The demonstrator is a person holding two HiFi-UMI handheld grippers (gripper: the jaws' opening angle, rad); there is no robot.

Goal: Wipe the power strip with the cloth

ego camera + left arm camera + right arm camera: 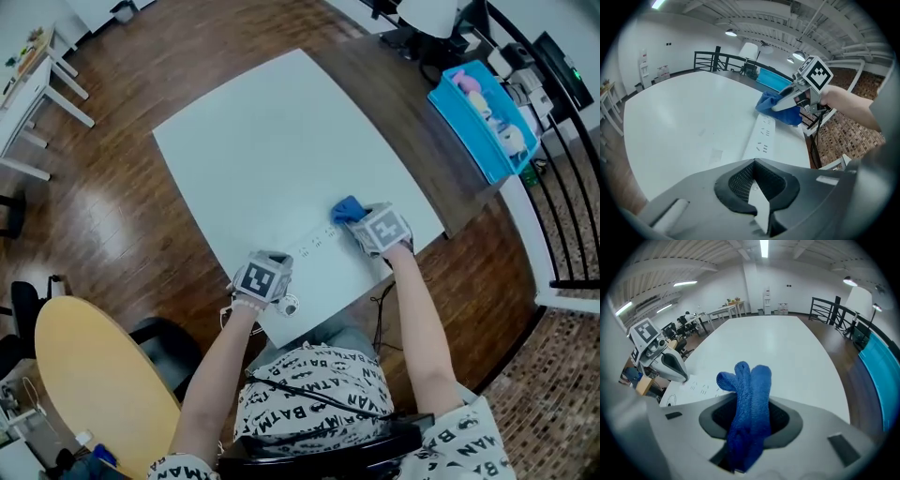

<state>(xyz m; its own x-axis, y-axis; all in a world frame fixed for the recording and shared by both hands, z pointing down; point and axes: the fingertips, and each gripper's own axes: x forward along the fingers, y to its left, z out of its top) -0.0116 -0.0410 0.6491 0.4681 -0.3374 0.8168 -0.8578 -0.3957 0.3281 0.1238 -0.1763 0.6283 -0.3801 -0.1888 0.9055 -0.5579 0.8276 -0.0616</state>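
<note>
A white power strip (316, 247) lies near the front edge of the white table (281, 131), running between the two grippers. My left gripper (274, 287) is shut on the strip's near end (761, 140), which shows as a white sliver between its jaws (757, 199). My right gripper (362, 225) is shut on a folded blue cloth (346, 208). The cloth (749, 401) sticks up out of that gripper's jaws (750, 430). In the left gripper view the cloth (778, 108) rests on the strip's far end, under the right gripper (787, 99).
The table's front edge runs just beside the strip, close to the person's body. A blue bin (483, 117) with small items stands on a dark desk at the right. A round yellow table (94, 375) is at the lower left, and a black railing (562, 169) at the far right.
</note>
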